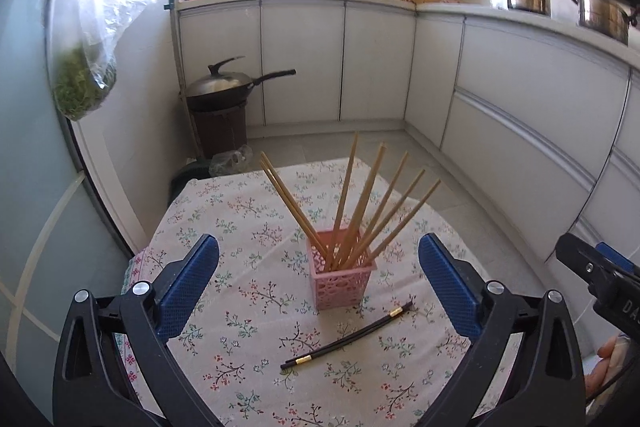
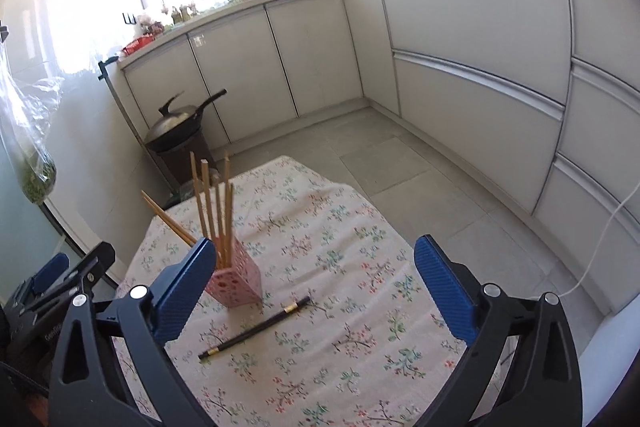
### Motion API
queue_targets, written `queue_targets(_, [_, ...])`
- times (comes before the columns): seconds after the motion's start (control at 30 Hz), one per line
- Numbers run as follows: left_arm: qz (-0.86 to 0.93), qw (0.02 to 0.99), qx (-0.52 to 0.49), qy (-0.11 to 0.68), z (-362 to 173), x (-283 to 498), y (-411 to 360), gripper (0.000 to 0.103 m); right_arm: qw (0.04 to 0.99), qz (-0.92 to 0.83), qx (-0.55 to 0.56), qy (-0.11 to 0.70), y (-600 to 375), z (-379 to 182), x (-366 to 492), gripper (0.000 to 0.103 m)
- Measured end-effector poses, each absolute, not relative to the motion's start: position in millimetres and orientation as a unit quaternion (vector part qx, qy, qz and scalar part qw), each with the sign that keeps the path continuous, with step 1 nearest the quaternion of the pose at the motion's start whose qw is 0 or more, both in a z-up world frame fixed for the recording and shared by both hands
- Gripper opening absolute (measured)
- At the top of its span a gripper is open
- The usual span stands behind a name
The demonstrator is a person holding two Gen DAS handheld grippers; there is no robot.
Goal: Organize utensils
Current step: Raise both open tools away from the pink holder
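Presently catalogued, one small worktop (image 1: pixel 248 311) under a floral cloth.

Item: left tongs (image 1: pixel 318 291), jaws spread wide, nothing between the blue pads; the lower arms run off the bottom edge of the left wrist view.

Item: right tongs (image 2: pixel 316 291), likewise spread wide and empty. In the left wrist view only a black corner with a sliver of blue shows at the right edge, above part of a hand (image 1: pixel 610 367) that is largely cut off.

Item: pink holder (image 1: pixel 342 277), perforated, upright on the cloth, ahead of the left tongs and midway between their pads. From the right wrist view it stands just behind the left-side pad, which covers its near left corner.

Item: wooden chopsticks (image 1: pixel 362 215), fanned out in the holder; their lower ends are hidden inside it. The exact count is hard to settle where the sticks overlap.

Item: black chopsticks (image 1: pixel 348 335), gold-banded, lying on the cloth just in front of the holder, nearer both tongs, apart from every pad. Whether one stick or a close pair cannot be told.

Item: lidded wok (image 1: pixel 224 87), on a dark stand on the floor beyond the worktop; stand base hidden.
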State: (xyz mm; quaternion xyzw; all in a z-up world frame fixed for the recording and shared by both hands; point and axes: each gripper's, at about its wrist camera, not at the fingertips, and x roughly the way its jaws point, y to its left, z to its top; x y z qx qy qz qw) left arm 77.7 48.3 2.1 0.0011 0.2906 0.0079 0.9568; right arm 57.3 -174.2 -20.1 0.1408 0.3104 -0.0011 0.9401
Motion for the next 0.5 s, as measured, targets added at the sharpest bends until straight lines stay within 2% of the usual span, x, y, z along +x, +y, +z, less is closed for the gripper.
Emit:
queue_targets(0.27, [-0.016,0.93,0.058,0.363,-41,100,21,0.096,0.917,0.004,0.14,0.374,-191,-59,46,0.096])
queue_targets(0.5, [-0.03,0.906,0.101,0.41,-75,113,1,0.096,0.91,0.007,0.142,0.391,-198,-69,40,0.096])
